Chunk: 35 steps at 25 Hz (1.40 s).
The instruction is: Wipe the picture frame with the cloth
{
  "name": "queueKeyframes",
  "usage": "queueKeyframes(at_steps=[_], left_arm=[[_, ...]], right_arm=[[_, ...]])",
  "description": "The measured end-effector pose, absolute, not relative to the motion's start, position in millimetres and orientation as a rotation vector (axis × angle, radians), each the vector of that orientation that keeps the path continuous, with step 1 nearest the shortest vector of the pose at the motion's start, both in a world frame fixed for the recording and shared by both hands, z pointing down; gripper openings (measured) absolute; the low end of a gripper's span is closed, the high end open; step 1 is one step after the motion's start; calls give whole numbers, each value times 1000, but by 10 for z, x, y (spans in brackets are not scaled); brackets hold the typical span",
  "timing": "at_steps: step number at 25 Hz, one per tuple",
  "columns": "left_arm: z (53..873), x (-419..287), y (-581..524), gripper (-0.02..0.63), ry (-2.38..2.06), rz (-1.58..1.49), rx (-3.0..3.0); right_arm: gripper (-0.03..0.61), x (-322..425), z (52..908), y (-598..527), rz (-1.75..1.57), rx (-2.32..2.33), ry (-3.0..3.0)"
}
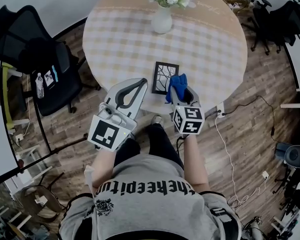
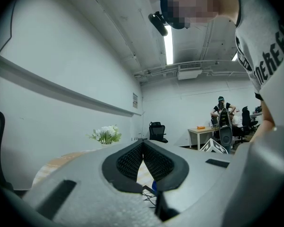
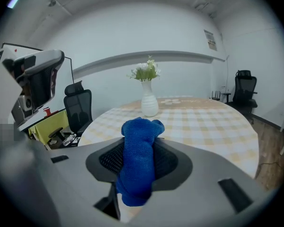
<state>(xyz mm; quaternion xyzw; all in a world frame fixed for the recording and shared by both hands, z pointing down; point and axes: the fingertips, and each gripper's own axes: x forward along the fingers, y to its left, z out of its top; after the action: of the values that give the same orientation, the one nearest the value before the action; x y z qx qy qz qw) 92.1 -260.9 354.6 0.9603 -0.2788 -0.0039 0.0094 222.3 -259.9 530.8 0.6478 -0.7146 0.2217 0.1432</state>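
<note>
The picture frame [image 1: 165, 77] lies flat by the lower edge of the round worktop [image 1: 120, 44], at the centre of the head view. The blue cloth [image 1: 177, 84] sits just at its right side. The right tongs [image 3: 140, 148] are clamped on that cloth, with a wad standing out past the tips. The left tongs [image 2: 142, 144] are closed on nothing, just left of the frame. To wipe well, I judge, press the wad flat and sweep along each edge, with the left tongs steadying the frame, which may slide.
</note>
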Motion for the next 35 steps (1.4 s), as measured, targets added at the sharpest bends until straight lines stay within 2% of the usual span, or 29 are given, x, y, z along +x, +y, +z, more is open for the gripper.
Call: queueKeyframes(at_steps=[23, 35], left_arm=[[3198, 506, -1922, 15, -601, -201, 3170], [3050, 278, -1572, 15, -520, -232, 3205]], right_arm=[[150, 1765, 3849, -1790, 246, 2194, -2122], [149, 1465, 3431, -1287, 85, 2298, -2120]])
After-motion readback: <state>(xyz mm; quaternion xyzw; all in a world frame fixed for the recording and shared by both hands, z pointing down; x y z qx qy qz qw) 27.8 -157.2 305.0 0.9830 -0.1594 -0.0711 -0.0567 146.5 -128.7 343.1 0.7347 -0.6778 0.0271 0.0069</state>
